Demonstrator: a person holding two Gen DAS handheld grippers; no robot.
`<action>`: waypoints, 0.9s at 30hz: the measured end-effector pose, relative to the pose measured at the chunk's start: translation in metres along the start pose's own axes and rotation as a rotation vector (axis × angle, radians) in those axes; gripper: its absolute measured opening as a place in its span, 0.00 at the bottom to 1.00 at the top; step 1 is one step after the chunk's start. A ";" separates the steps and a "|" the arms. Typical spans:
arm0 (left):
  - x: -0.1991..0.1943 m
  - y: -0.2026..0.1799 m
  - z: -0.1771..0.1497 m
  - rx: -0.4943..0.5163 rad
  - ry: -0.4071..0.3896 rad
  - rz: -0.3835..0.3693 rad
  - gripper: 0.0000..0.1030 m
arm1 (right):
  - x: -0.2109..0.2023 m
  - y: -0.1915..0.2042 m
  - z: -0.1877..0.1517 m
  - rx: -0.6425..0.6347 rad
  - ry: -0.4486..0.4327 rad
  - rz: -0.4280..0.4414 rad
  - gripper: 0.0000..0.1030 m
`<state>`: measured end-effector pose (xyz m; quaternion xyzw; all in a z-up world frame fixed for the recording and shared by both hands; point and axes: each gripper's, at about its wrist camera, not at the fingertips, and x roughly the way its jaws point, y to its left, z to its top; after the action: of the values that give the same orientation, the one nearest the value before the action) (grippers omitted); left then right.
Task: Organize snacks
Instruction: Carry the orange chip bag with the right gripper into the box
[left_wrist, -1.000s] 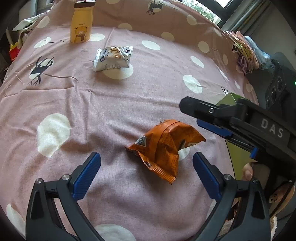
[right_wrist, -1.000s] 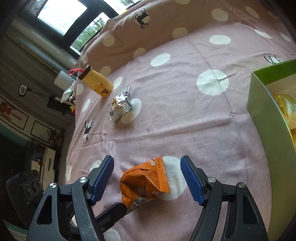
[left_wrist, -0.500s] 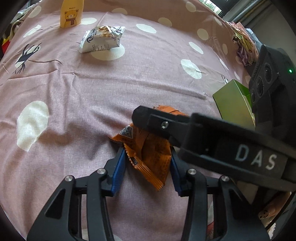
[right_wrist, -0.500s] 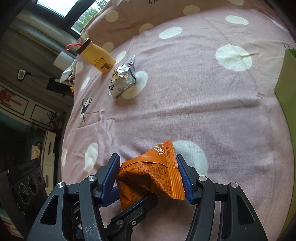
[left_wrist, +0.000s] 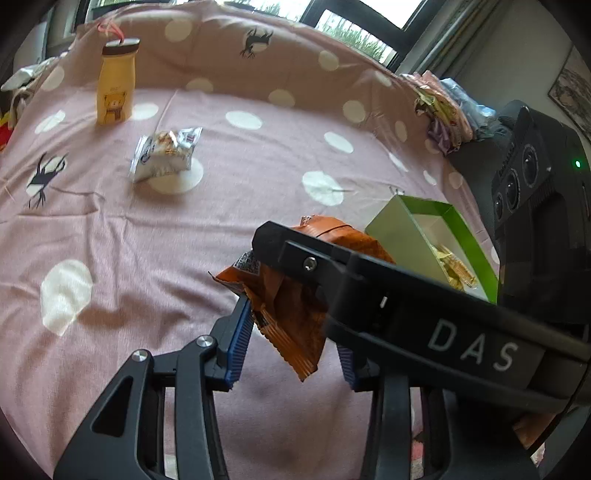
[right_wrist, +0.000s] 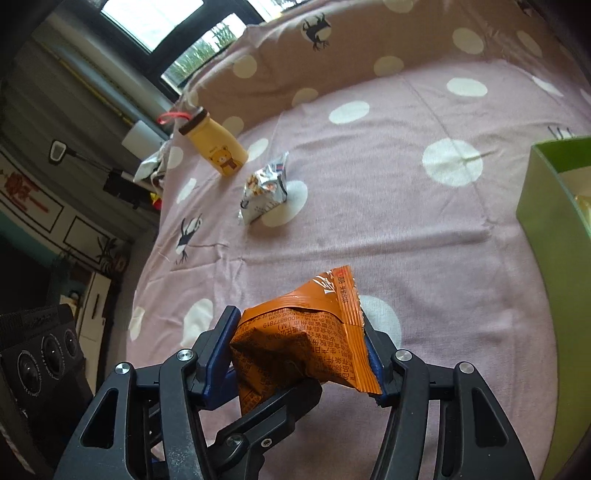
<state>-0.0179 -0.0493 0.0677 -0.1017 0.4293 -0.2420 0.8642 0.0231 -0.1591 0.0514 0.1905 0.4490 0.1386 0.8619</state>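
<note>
Both claws have the same crinkled orange foil snack packet (right_wrist: 306, 339) at once. The right claw (right_wrist: 299, 354) is narrowed to about the packet's width, its blue pads pressed on either side of it low in the centre of its own view. The left claw (left_wrist: 291, 332) is closing on the lower end of the same packet (left_wrist: 291, 291), with one blue pad against the wrapper; the other pad is partly hidden behind the right claw's black arm, which crosses the frame. The packet looks lifted clear of the pink polka-dot cloth (left_wrist: 147, 258) covering the surface.

To the right of centre in the left view sits the open green cardboard box (left_wrist: 391, 218), with some pale yellow wrapped snacks already inside. That much is sorted, I'd say. The orange packet hangs just beside the box but is not yet in it.

Further off, toward the upper left, a silver foil snack pouch (left_wrist: 164, 153) lies on the cloth, and beyond it stands a yellow bear-printed bottle with a brown cap (left_wrist: 115, 83). Those are apparently left to be dealt with.
</note>
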 end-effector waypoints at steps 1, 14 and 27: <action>-0.005 -0.008 0.002 0.019 -0.023 -0.005 0.39 | -0.009 0.002 0.001 -0.007 -0.028 0.000 0.60; -0.001 -0.119 0.014 0.295 -0.140 -0.121 0.39 | -0.122 -0.039 0.007 0.057 -0.351 -0.036 0.60; 0.066 -0.188 0.013 0.405 0.015 -0.286 0.39 | -0.171 -0.130 -0.006 0.350 -0.454 -0.156 0.60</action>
<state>-0.0361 -0.2447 0.1022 0.0155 0.3596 -0.4437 0.8207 -0.0687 -0.3438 0.1123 0.3274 0.2751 -0.0540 0.9023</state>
